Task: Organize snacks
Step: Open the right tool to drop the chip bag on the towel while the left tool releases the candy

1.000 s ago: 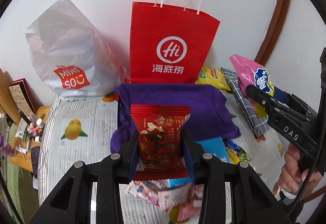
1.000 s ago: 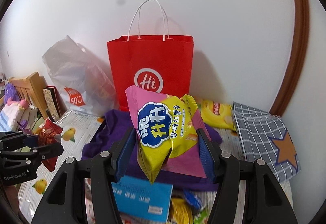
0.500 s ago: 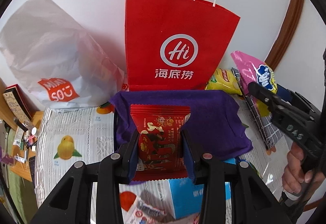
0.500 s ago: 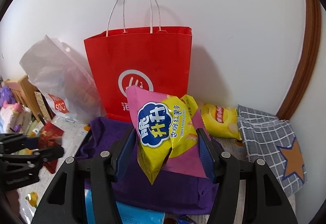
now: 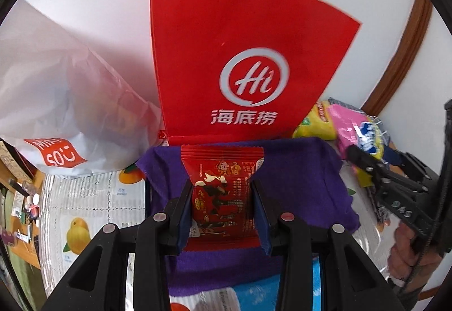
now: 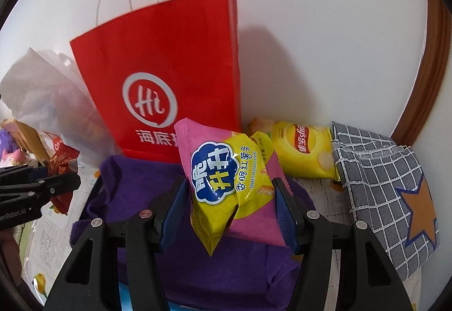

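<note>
Left gripper (image 5: 223,198) clamping glossy red snack packet (image 5: 221,184), right gripper (image 6: 230,198) gripping pink-yellow chip bag (image 6: 226,184)

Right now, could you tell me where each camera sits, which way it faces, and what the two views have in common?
Left wrist: rides the left gripper, facing the red paper bag at the wall; its fingers clamp a red snack packet; the right gripper and holding hand show at right.
Right wrist: rides the right gripper, facing the same bag; its fingers clamp a pink-yellow chip bag; the left gripper shows at left.
Shared: bag, purple cloth, both snacks.
</note>
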{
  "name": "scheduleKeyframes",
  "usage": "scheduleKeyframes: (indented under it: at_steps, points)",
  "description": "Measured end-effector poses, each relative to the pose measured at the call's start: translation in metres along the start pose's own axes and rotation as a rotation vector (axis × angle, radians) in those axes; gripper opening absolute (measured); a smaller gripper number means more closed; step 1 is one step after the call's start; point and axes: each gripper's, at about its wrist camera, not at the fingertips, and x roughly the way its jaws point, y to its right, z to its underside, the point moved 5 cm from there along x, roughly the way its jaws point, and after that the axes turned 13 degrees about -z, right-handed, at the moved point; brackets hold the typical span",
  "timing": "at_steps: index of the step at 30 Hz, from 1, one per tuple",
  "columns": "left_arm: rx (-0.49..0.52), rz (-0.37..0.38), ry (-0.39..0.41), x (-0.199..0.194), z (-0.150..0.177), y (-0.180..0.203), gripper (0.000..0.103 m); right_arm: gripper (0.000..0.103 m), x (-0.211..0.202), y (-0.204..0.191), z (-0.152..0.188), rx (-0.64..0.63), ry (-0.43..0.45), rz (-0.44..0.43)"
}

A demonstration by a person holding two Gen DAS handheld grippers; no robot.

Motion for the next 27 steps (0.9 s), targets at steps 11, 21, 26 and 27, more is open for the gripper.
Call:
scheduleKeyframes:
  at_steps: [11,21,26,27]
  points:
    - [-0.048,-0.025,-0.111,0.052,0.01,-0.023,0.036,0.059,0.035,0.018,0.013,-0.003,-0.099,0.001]
    - [-0.019,-0.032,-0.189,0.076,0.018,-0.013,0.036,0.059,0.071,0.013,0.031,-0.011,-0.207,0.012]
    - [-0.012,-0.052,-0.219,0.084,0.022,-0.011,0.036,0.059,0.079,0.008,0.037,-0.024,-0.239,0.012]
    - [-0.011,-0.057,-0.223,0.085,0.022,-0.011,0.036,0.059,0.081,0.008,0.039,-0.023,-0.248,0.012]
